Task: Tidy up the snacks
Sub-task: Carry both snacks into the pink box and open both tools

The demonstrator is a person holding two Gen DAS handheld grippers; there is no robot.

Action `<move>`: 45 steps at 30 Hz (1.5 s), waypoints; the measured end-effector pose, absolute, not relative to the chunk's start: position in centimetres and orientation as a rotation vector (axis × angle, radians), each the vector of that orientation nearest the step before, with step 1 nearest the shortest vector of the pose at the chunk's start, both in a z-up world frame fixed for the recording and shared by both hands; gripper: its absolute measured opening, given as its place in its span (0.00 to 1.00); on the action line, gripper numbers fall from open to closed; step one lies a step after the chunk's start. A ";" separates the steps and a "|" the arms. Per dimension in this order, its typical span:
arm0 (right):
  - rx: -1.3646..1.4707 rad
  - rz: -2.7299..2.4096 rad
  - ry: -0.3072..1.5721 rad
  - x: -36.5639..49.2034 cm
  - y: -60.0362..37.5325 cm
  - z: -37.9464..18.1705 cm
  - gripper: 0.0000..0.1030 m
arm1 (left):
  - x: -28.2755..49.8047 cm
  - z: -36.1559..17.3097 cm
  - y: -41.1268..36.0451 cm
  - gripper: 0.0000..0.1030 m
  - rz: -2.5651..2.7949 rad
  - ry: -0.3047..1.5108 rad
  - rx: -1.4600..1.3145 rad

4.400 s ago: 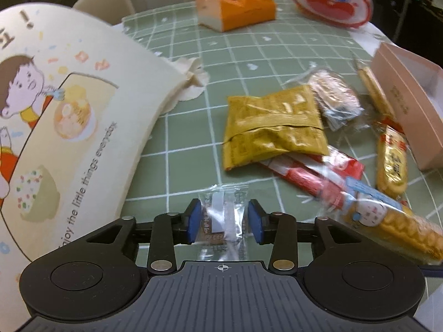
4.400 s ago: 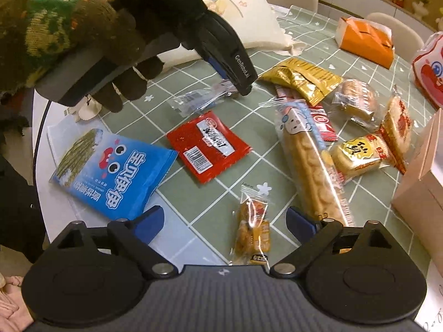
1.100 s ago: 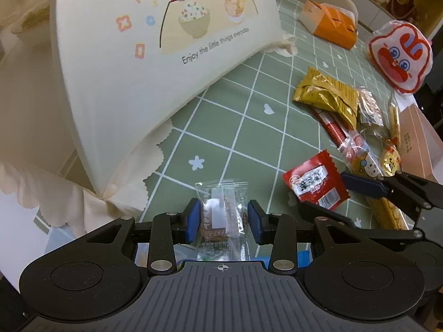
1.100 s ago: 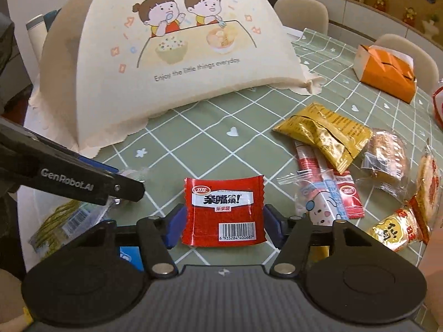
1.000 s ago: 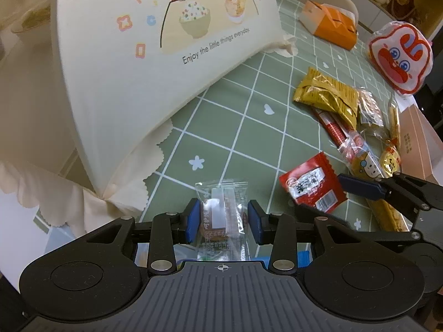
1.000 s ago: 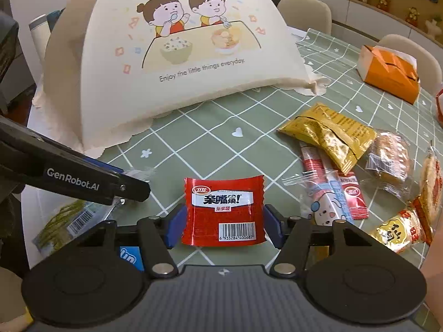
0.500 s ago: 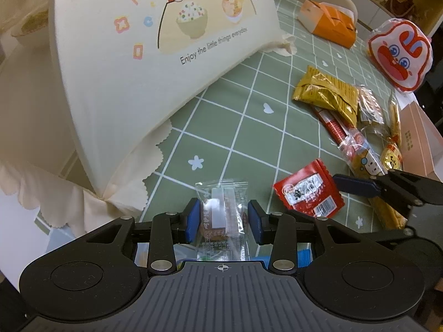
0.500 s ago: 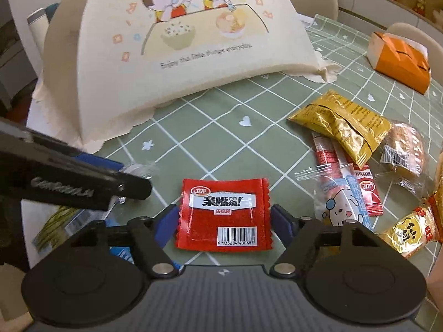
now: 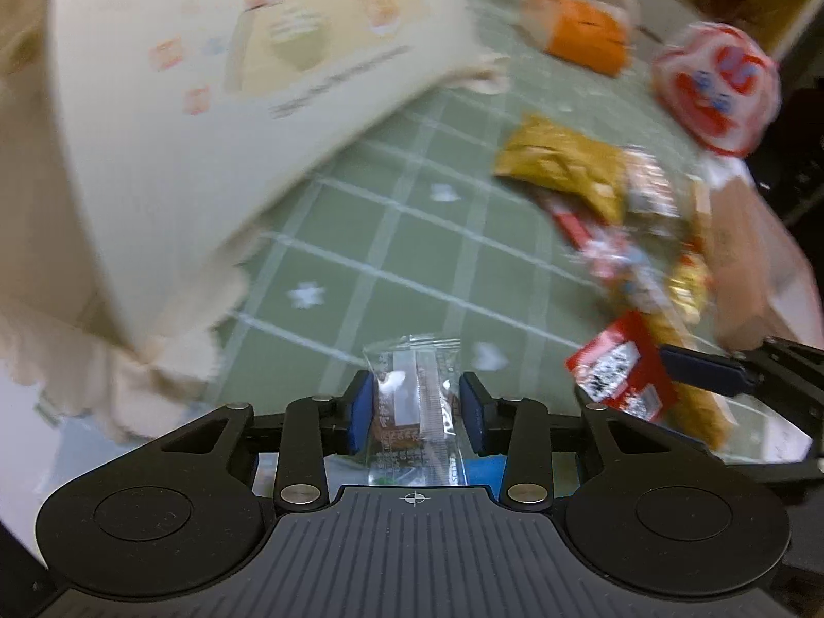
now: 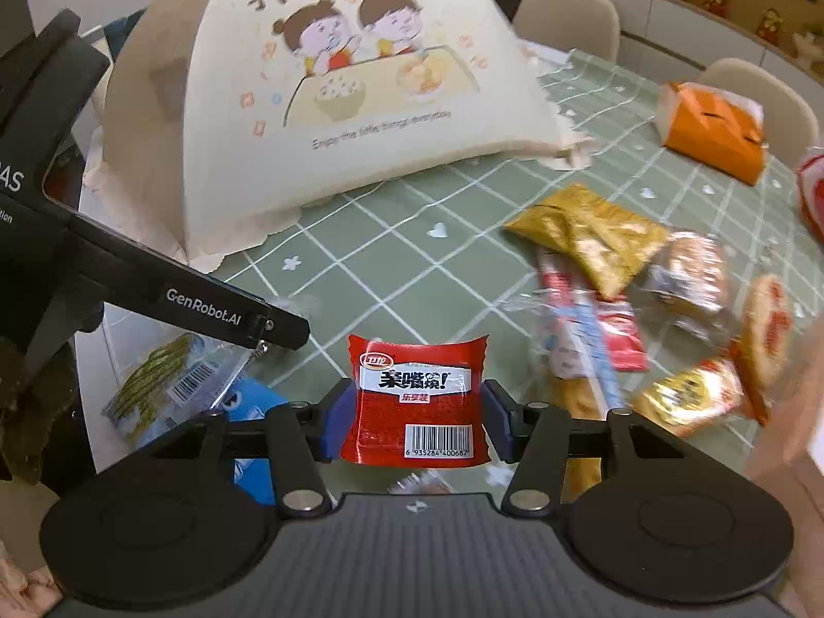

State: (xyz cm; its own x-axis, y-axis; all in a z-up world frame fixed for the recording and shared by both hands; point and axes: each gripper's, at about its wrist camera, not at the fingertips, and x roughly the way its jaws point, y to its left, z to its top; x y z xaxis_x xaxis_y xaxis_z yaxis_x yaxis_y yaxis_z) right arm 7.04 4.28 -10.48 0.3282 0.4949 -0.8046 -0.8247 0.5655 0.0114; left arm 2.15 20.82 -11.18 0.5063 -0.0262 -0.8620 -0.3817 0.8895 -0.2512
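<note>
My left gripper is shut on a clear-wrapped snack packet and holds it above the green checked tablecloth. My right gripper is shut on a red snack packet, lifted off the table; this packet also shows in the left wrist view. The left gripper's arm crosses the left of the right wrist view. Loose snacks lie to the right: a gold bag, a long cartoon-printed packet, a yellow-orange packet.
A cream dome food cover with cartoon children stands at the back left. An orange tissue box sits far back. A pink cardboard box stands at the right. A blue seaweed snack bag lies near the front left table edge.
My right gripper has closed on the red packet and lifted it off the table. My left gripper, still holding the clear packet, has swung; its view is now motion-blurred.
</note>
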 end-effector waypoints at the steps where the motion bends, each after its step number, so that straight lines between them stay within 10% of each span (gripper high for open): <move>1: -0.440 0.889 0.863 7.0 3.6 -10.2 0.51 | 2.3 -10.9 20.0 0.40 0.196 1.027 -0.428; 21: -0.225 0.371 0.956 5.7 -17.6 -7.9 0.52 | 5.5 -10.8 -1.7 0.40 -0.409 1.219 -0.169; 45: -0.096 0.268 0.909 6.5 -22.1 -8.0 0.53 | 10.7 -7.1 -4.6 0.40 -0.376 1.109 -0.025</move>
State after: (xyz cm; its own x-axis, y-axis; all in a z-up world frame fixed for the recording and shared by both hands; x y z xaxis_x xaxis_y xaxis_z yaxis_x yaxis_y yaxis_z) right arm 6.51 -22.12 -7.99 0.5843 0.1886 -0.7893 -0.2698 0.9624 0.0303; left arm 10.65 -4.58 -7.14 0.3896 -0.3084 -0.8678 0.2836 0.9367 -0.2055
